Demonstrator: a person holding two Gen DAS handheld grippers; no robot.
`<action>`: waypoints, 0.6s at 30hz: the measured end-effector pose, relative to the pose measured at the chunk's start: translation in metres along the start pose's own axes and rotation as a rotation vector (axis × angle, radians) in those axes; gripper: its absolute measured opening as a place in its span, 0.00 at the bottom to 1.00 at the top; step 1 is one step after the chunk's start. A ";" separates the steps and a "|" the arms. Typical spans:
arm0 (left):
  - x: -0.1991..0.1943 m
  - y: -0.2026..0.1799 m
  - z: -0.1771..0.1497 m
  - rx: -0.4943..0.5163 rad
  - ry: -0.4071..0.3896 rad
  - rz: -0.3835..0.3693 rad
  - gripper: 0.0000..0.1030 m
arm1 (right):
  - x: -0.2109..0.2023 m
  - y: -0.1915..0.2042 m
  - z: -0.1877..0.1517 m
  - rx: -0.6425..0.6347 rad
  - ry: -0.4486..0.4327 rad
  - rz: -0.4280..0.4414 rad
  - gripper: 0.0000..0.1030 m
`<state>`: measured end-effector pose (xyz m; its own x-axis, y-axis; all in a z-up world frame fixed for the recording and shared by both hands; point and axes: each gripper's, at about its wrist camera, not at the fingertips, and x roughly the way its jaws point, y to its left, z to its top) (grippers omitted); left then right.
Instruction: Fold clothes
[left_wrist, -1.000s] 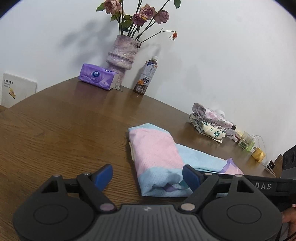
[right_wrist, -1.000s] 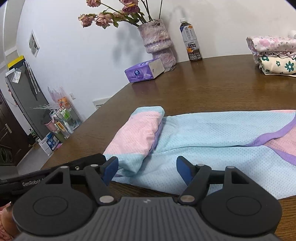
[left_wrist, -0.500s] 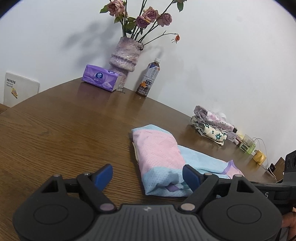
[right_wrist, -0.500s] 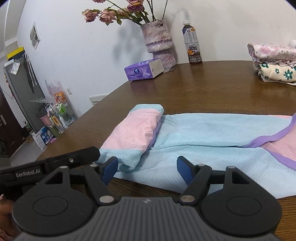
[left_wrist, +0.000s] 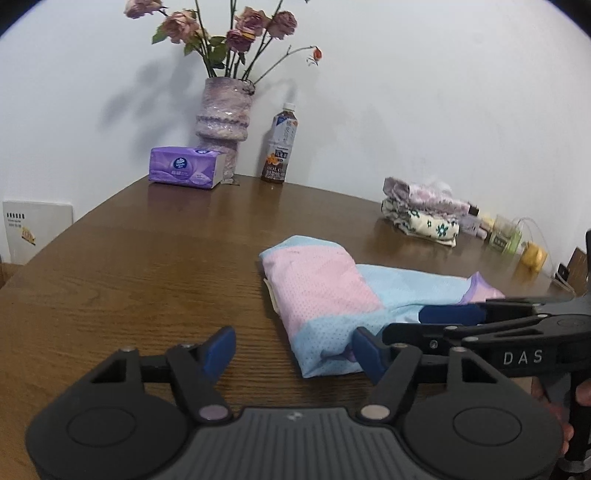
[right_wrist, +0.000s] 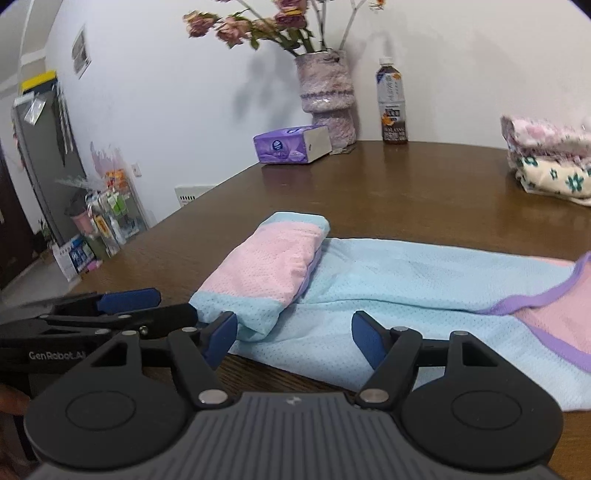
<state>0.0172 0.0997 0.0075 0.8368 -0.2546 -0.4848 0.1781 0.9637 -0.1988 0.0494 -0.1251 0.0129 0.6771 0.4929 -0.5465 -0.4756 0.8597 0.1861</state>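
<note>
Pink-and-blue mesh garment (left_wrist: 325, 295) part-folded at desk (left_wrist: 129, 280) near edge. Left gripper (left_wrist: 293, 350) closing, nothing pinched; right gripper (right_wrist: 293, 338) closing over garment's near hem, not yet clamped.

You worked at a brown wooden table (left_wrist: 129, 280) set against a plain white wall (left_wrist: 424, 92). A grey refrigerator (right_wrist: 44, 162) stood beyond its far-left edge, beside cluttered shelving (right_wrist: 107, 218).

My left gripper (left_wrist: 293, 349) sits at the near table (left_wrist: 129, 280) edge, garment (left_wrist: 325, 295) folded end just ahead-right. My right gripper (right_wrist: 293, 338) beside it, over garment's near hem. Far back: tissue box (left_wrist: 186, 172), vase (left_wrist: 223, 122) behind it, bottle (left_wrist: 280, 146) right of vase. Folded clothes stack (left_wrist: 424, 210) far right.
</note>
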 end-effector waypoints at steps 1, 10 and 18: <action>0.000 0.000 0.000 0.006 0.011 -0.001 0.59 | 0.001 0.003 0.000 -0.017 0.001 -0.002 0.66; -0.001 -0.009 -0.003 0.140 0.068 0.002 0.57 | 0.005 0.022 -0.001 -0.149 0.025 -0.026 0.56; 0.008 -0.016 -0.002 0.177 0.065 -0.003 0.08 | 0.011 0.027 -0.001 -0.174 0.036 -0.021 0.28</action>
<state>0.0201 0.0825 0.0051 0.8019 -0.2562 -0.5398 0.2736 0.9606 -0.0496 0.0435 -0.0968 0.0105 0.6688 0.4675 -0.5781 -0.5538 0.8320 0.0322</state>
